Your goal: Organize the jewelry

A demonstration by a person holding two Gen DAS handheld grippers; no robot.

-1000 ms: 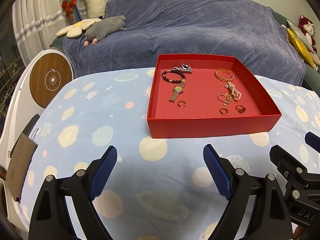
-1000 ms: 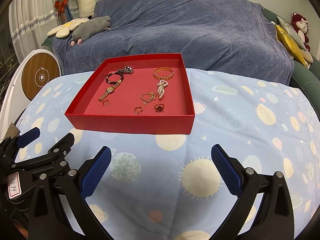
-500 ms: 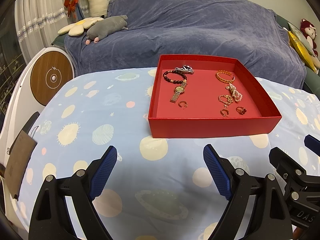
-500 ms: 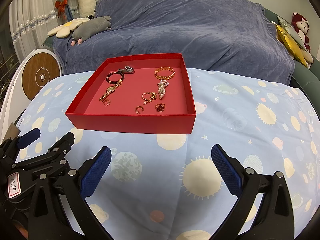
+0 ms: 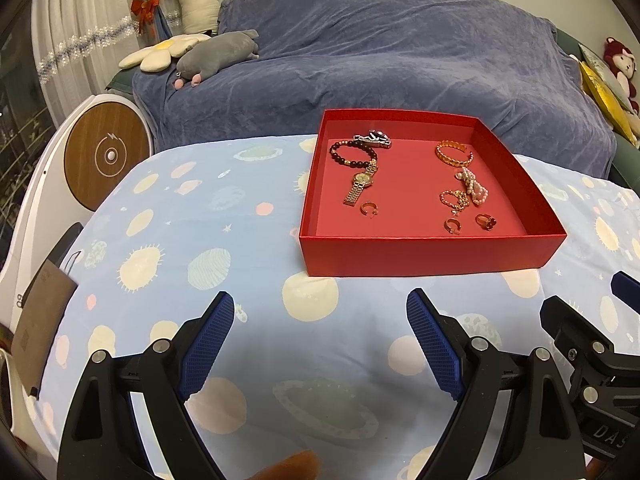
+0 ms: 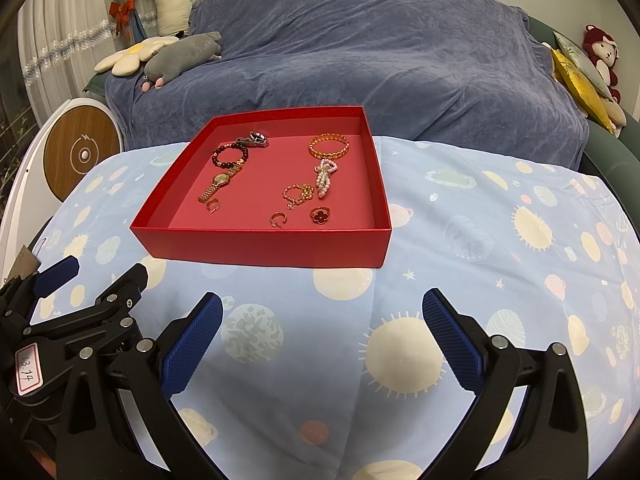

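Planet-print cloth covers the bench point(image 5: 192, 216), sofa behind. Barely anything has shifted this past second: the red tray point(image 5: 424, 254) sits at twelve o'clock, jewelry already inside, watch point(image 5: 360, 186) left, gold bangle point(image 5: 454, 153) right. Left claw point(image 5: 320, 340) and right claw point(image 6: 322, 336) stay wide and empty, so sorting looks finished.

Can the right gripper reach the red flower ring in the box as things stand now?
Probably yes: the right gripper is open, and the red flower ring lies apart from other pieces behind the red box's low front wall, with nothing over it.
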